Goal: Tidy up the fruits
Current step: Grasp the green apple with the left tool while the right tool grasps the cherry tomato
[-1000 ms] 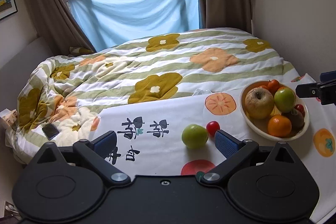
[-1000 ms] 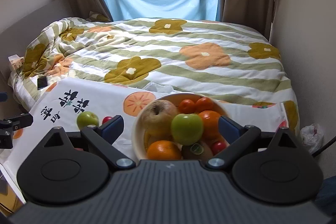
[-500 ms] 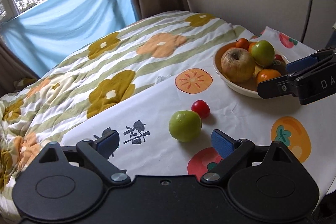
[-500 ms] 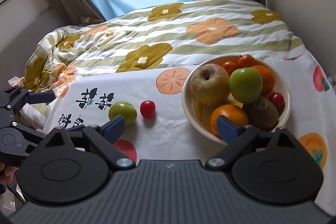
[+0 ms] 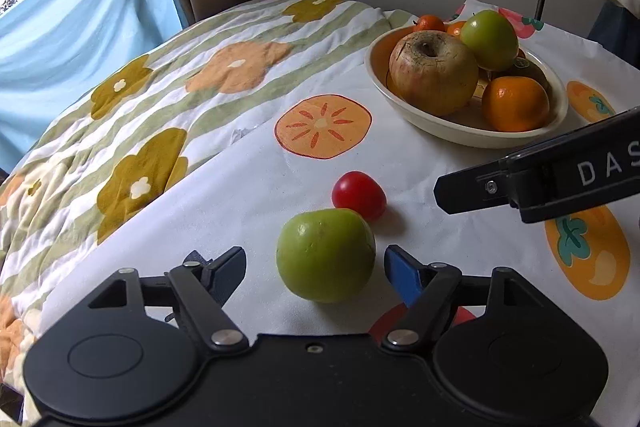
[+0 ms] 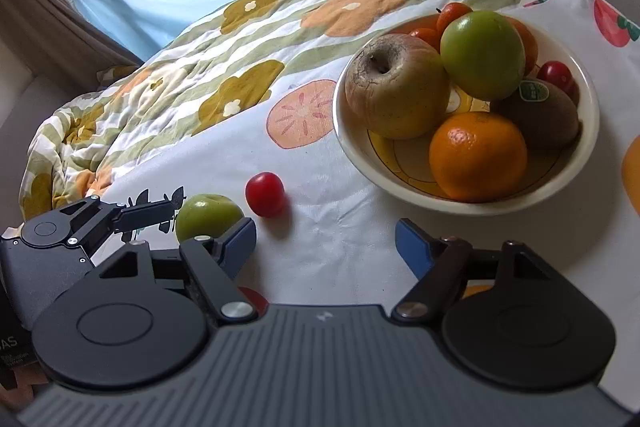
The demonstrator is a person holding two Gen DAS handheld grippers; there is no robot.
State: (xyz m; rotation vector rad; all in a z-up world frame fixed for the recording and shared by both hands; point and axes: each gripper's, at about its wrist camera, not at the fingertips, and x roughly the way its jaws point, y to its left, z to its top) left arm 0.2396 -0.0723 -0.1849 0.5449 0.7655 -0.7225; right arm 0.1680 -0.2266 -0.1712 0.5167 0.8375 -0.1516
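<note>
A loose green apple [image 5: 326,255] lies on the white printed cloth, with a small red tomato [image 5: 359,195] just behind it. My left gripper [image 5: 316,269] is low over the cloth with the apple between its fingers. Its jaws are closing, and a gap still shows on each side of the apple. My right gripper [image 6: 326,241] hangs over bare cloth in front of the cream fruit bowl [image 6: 352,147]. Its jaws are closing too, with nothing between them, and the tomato [image 6: 265,194] lies just beyond its left finger. The bowl holds a large brownish apple [image 6: 396,91], a green apple, oranges and a kiwi.
The cloth [image 5: 248,187] lies on a bed with a flowered, striped quilt [image 5: 160,99]. A wall and brown curtain stand behind the bowl, and a blue sheet hangs at the window. The right gripper's finger [image 5: 520,183] reaches in from the right, close to the tomato.
Both grippers have come down and closer to the cloth while rolling. The green apple now sits between the left fingers. Both pairs of jaws have narrowed.
</note>
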